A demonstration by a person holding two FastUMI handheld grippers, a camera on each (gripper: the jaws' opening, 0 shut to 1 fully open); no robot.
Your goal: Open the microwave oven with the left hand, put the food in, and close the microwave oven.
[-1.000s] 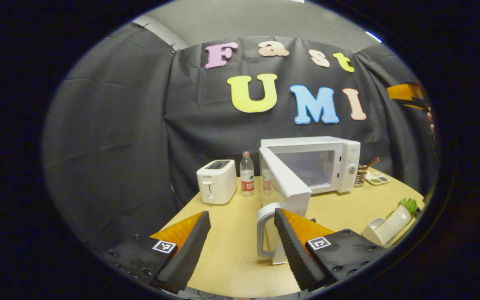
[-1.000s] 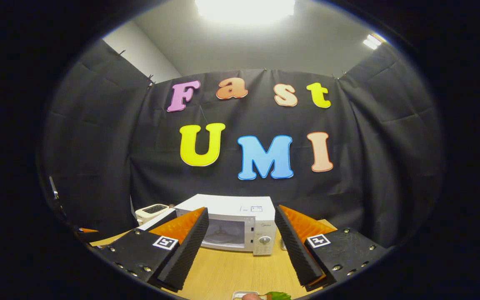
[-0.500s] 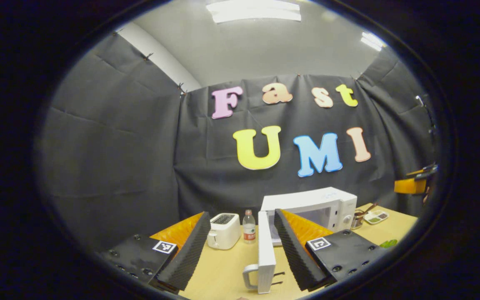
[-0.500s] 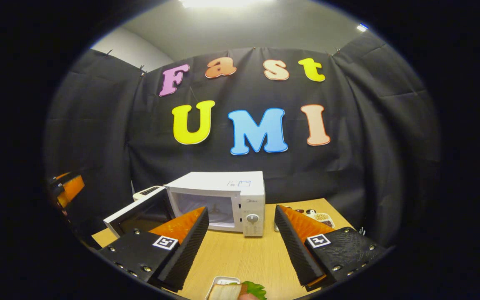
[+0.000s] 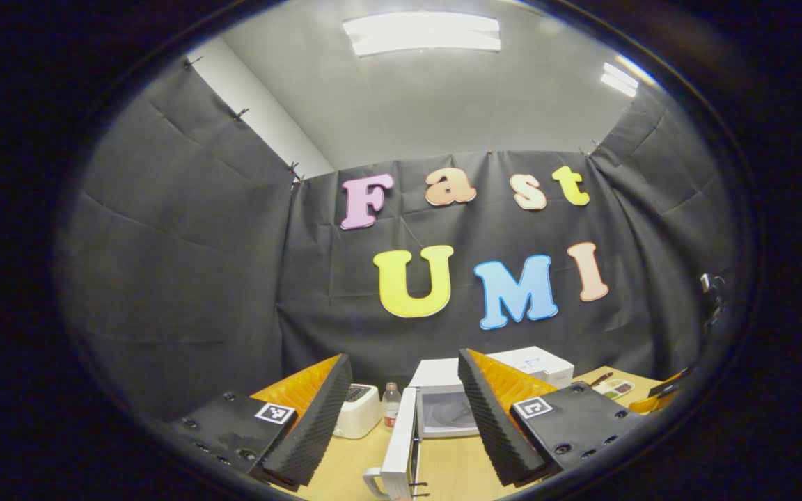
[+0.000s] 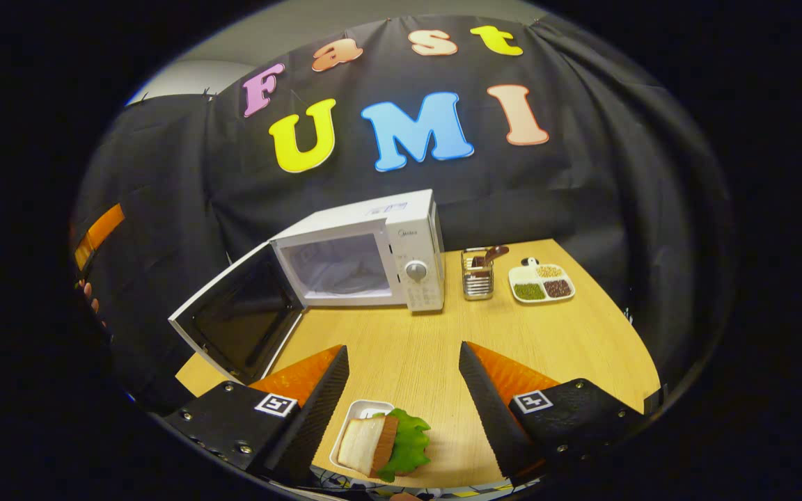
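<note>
Between right gripper (image 6: 404, 403) fingers: food (image 6: 383, 445) (seemingly ungripped)

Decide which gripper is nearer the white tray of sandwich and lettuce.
Right. The right gripper hovers over the white tray of sandwich and lettuce; the left gripper is raised by the open microwave door.

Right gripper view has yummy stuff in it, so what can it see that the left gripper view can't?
Right gripper view: the food tray between the open right gripper fingers, and a utensil holder.
Left gripper view: a toaster and a water bottle.
Both: the microwave with its door open, a divided snack plate, and the wooden table.
</note>
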